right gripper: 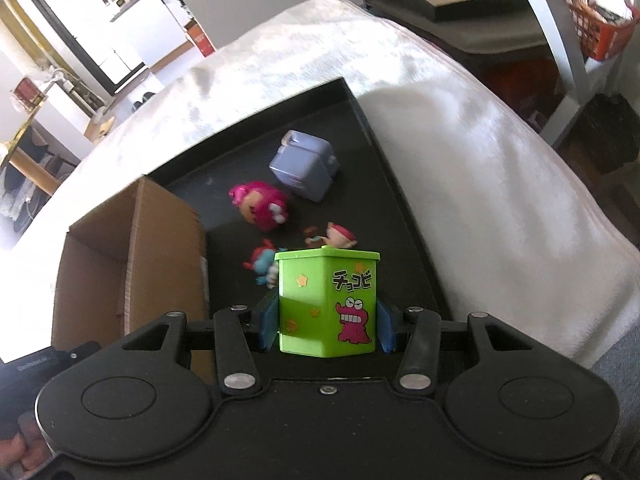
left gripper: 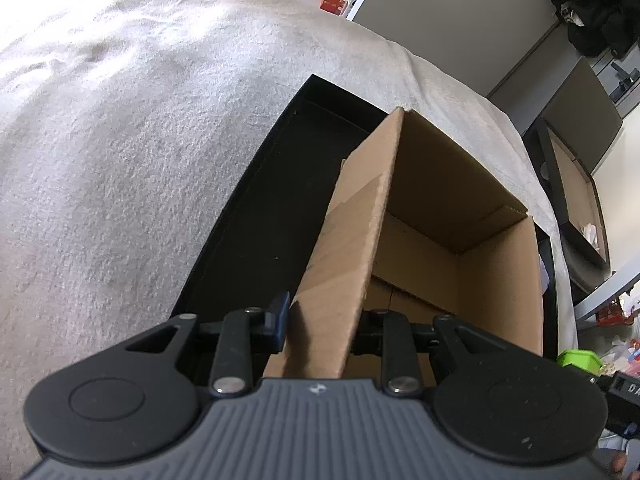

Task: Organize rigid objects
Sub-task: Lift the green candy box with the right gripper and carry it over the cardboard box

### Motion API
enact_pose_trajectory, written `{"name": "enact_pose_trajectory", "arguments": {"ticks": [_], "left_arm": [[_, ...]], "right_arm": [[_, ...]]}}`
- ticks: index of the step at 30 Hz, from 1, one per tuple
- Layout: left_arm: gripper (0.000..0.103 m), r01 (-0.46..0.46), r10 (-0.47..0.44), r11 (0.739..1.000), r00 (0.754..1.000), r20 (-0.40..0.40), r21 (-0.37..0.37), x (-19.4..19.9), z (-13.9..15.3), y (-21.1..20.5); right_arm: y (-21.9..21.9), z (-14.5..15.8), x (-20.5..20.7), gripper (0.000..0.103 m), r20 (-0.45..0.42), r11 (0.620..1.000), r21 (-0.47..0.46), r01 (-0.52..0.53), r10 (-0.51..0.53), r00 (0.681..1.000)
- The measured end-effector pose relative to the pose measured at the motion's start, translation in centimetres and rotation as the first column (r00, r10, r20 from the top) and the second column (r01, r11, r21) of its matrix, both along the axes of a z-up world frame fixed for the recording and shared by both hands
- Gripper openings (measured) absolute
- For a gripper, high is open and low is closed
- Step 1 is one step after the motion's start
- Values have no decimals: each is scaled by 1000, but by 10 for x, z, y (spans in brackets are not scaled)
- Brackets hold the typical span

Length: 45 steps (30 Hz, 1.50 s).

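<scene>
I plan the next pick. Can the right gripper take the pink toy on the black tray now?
Probably not yet. The right gripper is shut on the green box, so its fingers are occupied. The pink toy itself lies uncovered on the black tray.

Daylight enters from eleven o'clock, overexposing the white cloth (right gripper: 460, 128). Strong fisheye curvature bends all edges. The black tray (left gripper: 256, 216) interior stays underexposed.
</scene>
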<state>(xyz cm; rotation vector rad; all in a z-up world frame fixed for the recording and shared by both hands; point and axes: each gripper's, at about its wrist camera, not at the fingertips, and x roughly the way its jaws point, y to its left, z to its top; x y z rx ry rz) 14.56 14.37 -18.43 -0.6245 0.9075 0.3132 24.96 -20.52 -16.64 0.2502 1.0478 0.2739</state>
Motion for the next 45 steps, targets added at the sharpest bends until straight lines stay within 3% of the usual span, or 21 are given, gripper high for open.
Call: {"name": "enact_pose_trajectory", "arguments": {"ticks": [13, 24, 35, 45], "left_arm": [[27, 5, -6, 999, 1000, -22, -33, 1, -3, -5], [28, -15, 14, 999, 1000, -28, -52, 0, -6, -3], [28, -6, 4, 999, 999, -32, -51, 3, -5, -4], [28, -7, 5, 998, 999, -38, -60, 3, -8, -1]], "right_arm": [[38, 26, -6, 47, 69, 999, -28, -25, 27, 997], [89, 38, -9, 47, 158, 991, -111, -73, 90, 983], [136, 50, -20, 47, 291, 964, -204, -172, 228, 929], [172, 46, -30, 47, 324, 928, -255, -272, 347, 880]]}}
